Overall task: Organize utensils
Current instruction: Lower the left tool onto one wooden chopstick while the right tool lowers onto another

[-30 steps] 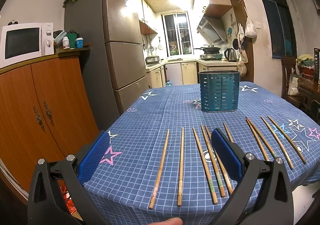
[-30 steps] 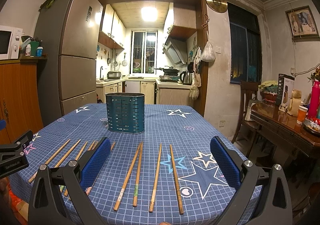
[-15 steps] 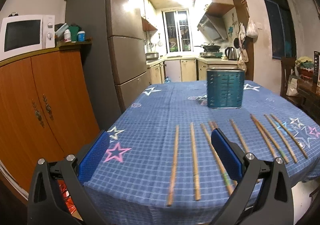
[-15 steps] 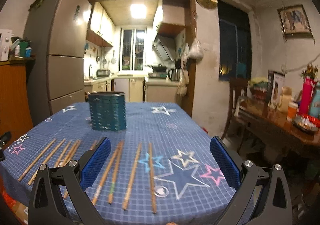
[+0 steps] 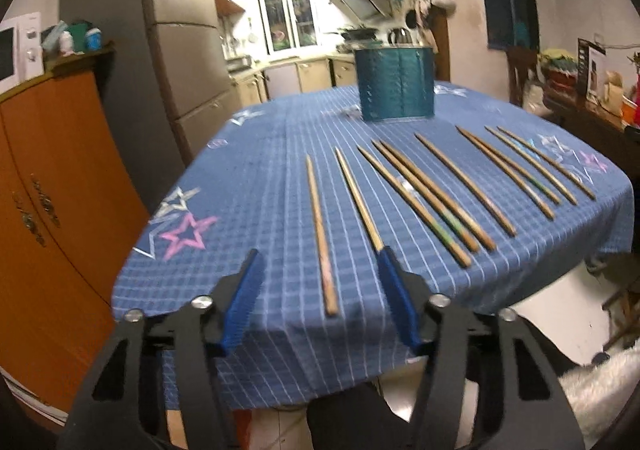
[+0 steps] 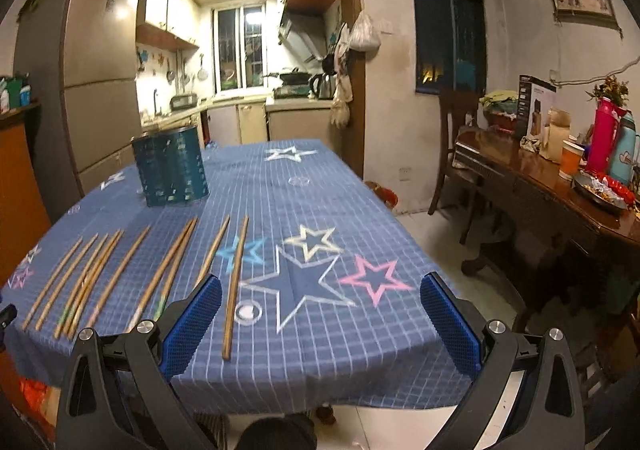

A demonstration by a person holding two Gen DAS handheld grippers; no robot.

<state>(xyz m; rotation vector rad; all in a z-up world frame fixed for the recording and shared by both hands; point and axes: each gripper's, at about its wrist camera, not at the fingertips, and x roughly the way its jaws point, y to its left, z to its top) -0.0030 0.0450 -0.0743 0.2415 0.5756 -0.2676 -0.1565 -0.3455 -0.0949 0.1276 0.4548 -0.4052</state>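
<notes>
Above blue tablecloth (image 5: 256, 186), left hand-held gripper (image 5: 320, 302) tilts down, closing, seemingly untouched chopstick (image 5: 320, 234) between; right hand-held gripper (image 6: 320, 324) spread.

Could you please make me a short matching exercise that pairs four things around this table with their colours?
Things:
1. utensil holder
2. chopsticks
3. cabinet
4. flask

Colours:
A. orange
B. red-pink
C. teal
D. light wood

Pairs: 1-C, 2-D, 3-A, 4-B
</notes>
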